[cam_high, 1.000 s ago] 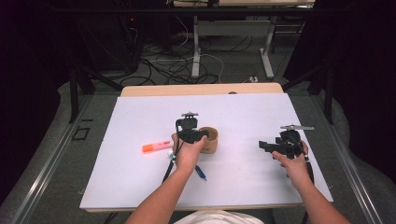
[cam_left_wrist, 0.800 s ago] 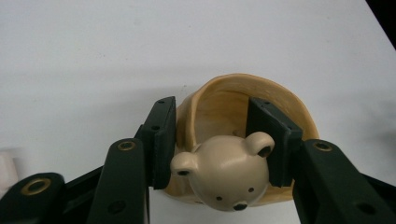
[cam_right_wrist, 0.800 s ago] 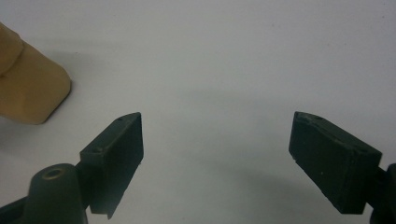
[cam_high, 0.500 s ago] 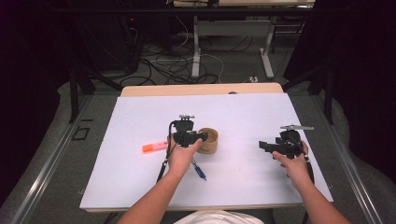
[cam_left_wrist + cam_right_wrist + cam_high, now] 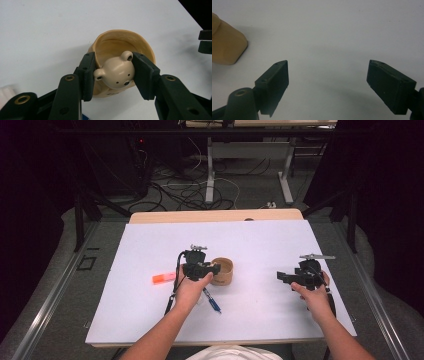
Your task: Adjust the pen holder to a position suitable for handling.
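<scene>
Closest in, on the white table point(image 5: 125, 320): a blue pen point(image 5: 212, 302) lying flat just beside the left hand point(image 5: 190, 290); loose, probably waiting to go into a container.

Just past that, the left gripper point(image 5: 212, 268), reaching level over the sheet toward the cup point(image 5: 223, 270); looks like a move to take the cup by its one easy handle.

From the left gripper view: jaws on either side of the little bear head point(image 5: 116, 73) at the rim of the cup point(image 5: 120, 42); have just been closing, with the bear head between them; pads now touching its ears and cheeks, so holding the cup at a narrow setting; cup standing upright on the table, mouth open upward, directly ahead of the left gripper point(image 5: 113, 72) and pinched at its near side; seemingly gripped there to steady or shift it.

Out to the side, well apart from the cup: the right gripper point(image 5: 292, 277), hovering low over bare table; from the right gripper view, spread wide with nothing between the jaws of the right gripper point(image 5: 327, 75); a corner of the cup point(image 5: 227, 42) off at the left edge; probably parked clear so as not to crowd the left hand.

On the other side of the left gripper, an orange marker point(image 5: 164, 278) lying flat, near but untouched.
</scene>
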Demonstrator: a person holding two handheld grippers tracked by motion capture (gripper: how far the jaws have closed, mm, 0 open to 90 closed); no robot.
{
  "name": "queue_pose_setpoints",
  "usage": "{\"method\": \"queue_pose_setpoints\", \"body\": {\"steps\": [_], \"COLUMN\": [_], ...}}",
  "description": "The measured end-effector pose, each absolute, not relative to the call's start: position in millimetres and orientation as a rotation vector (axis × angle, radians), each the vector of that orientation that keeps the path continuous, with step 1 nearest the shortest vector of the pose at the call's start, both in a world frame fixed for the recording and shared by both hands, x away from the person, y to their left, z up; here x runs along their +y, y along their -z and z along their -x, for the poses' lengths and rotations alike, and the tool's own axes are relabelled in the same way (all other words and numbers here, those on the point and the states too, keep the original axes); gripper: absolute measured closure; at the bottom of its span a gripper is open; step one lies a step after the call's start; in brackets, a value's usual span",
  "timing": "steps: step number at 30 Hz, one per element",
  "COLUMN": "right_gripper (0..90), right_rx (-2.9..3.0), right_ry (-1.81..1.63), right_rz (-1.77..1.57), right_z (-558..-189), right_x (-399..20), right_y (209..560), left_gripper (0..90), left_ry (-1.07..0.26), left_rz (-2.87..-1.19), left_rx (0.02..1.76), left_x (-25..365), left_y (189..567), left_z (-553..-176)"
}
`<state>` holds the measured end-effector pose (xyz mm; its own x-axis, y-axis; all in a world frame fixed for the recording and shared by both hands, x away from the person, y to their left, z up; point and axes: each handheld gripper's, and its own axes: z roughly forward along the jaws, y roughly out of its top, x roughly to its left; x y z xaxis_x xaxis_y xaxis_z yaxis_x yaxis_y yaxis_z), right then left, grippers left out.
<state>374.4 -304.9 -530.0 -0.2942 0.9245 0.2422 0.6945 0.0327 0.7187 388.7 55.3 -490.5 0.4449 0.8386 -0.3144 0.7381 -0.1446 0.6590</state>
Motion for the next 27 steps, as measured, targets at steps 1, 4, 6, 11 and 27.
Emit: {"method": "queue_pose_setpoints", "body": {"steps": [1,4,6,11,27], "right_gripper": [17.4,17.4,17.4,17.4,17.4], "right_rx": [2.024,2.025,2.025,2.026,2.031], "right_ry": [-1.123,-1.125,-1.125,-1.127,-1.123], "right_rz": [-1.657,-1.657,-1.657,-1.656,-1.655], "right_z": [-374.4,-374.4,-374.4,-374.4,-374.1], "right_x": [-304.8,-304.6,-304.5,-304.4,-302.4], "right_y": [530.1,530.2,530.2,530.4,530.7], "left_gripper": [55.9,55.8,55.8,54.0,42.5], "left_ry": [-0.16,-0.162,-0.159,-0.15,-0.185], "left_rz": [-1.913,-1.919,-1.921,-1.908,-1.874], "left_rx": [1.329,1.322,1.322,1.311,1.277], "left_x": [55.4,55.7,56.0,59.8,97.3], "left_y": [490.3,490.4,490.2,488.0,474.0], "left_z": [-388.0,-386.0,-385.6,-386.3,-382.4]}}
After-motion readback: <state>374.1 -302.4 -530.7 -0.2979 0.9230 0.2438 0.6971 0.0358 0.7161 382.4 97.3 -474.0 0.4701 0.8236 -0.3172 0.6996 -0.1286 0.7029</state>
